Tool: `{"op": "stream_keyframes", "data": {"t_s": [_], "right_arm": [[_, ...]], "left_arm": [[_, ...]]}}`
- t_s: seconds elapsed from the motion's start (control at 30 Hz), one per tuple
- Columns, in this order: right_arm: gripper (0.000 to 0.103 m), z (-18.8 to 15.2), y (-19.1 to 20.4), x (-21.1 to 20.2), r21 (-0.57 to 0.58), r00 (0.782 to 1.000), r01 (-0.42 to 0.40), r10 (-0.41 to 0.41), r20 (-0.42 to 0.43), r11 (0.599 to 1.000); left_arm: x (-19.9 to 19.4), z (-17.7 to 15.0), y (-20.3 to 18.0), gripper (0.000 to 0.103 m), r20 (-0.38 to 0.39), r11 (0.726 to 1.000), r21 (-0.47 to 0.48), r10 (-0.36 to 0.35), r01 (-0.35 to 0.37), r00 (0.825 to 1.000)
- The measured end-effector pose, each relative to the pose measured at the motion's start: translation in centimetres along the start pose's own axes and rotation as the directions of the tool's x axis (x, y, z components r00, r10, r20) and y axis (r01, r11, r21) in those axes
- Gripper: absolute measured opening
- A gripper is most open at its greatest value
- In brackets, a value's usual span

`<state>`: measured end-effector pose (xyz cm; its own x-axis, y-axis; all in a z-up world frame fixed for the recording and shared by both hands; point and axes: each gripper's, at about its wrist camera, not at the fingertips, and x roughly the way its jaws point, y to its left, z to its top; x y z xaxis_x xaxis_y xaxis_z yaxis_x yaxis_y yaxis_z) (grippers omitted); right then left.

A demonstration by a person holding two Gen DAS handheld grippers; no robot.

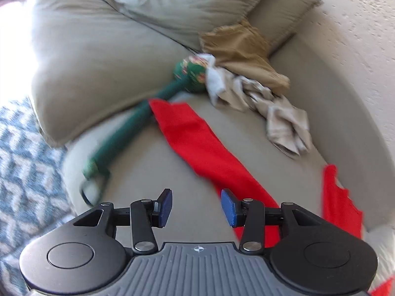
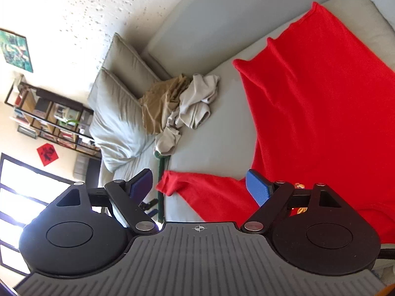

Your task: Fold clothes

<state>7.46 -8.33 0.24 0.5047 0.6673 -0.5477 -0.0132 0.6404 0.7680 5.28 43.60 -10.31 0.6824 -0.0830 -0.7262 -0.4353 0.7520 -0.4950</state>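
Red garment (image 2: 313,113): soft matte knit, spread flat over the pale grey sofa seat (image 2: 217,133), one long sleeve (image 1: 197,138) stretched out across the cushion. No label or readable writing on it. Heap of crumpled clothes (image 2: 192,108) at the seat's back corner: off-white ribbed pieces touching a tan garment (image 1: 242,51). Green strap-like piece (image 1: 123,133) with a floral-printed end lies beside the sleeve. Plump creased cushions (image 1: 103,56), beige. Left gripper (image 1: 196,206): blue textured fingers partly apart, empty, just above the seat beside the sleeve. Right gripper (image 2: 200,188): fingers spread wide, nothing between them, over the sleeve's cuff. Red wall sign (image 2: 47,154) carries dark characters, unreadable.
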Motion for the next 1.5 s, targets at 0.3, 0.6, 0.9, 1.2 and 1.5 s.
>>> {"op": "stream_keyframes", "data": {"t_s": [0.3, 0.6, 0.9, 1.2, 1.5], "right_arm": [[0.085, -1.7, -1.9, -4.1, 0.027, 0.999, 0.005, -0.006, 0.040, 1.000], [0.085, -1.7, -2.9, -6.2, 0.031, 0.995, 0.017, -0.020, 0.093, 0.999], [0.085, -2.0, -4.3, -4.7, 0.068, 0.998, 0.040, -0.042, 0.041, 0.997], [0.085, -2.9, -7.3, -8.5, 0.067, 0.993, 0.105, -0.109, 0.049, 0.992], [0.085, -5.1, -11.0, -8.8, 0.116, 0.998, 0.055, -0.053, -0.020, 0.992]], "left_arm": [[5.5, -5.5, 0.2, 0.020, 0.022, 0.931, -0.340, -0.137, 0.136, 0.990], [4.3, -4.7, -1.2, 0.000, 0.045, 0.933, -0.357, -0.019, 0.033, 0.999], [0.9, -7.1, 0.0, 0.006, 0.003, 0.959, -0.278, 0.065, -0.061, 0.998], [-3.9, -12.6, -4.0, 0.030, -0.090, 0.987, -0.151, -0.064, 0.050, 0.994], [1.1, -15.0, -6.9, 0.015, -0.043, 0.978, -0.207, -0.035, 0.025, 0.998]]}}
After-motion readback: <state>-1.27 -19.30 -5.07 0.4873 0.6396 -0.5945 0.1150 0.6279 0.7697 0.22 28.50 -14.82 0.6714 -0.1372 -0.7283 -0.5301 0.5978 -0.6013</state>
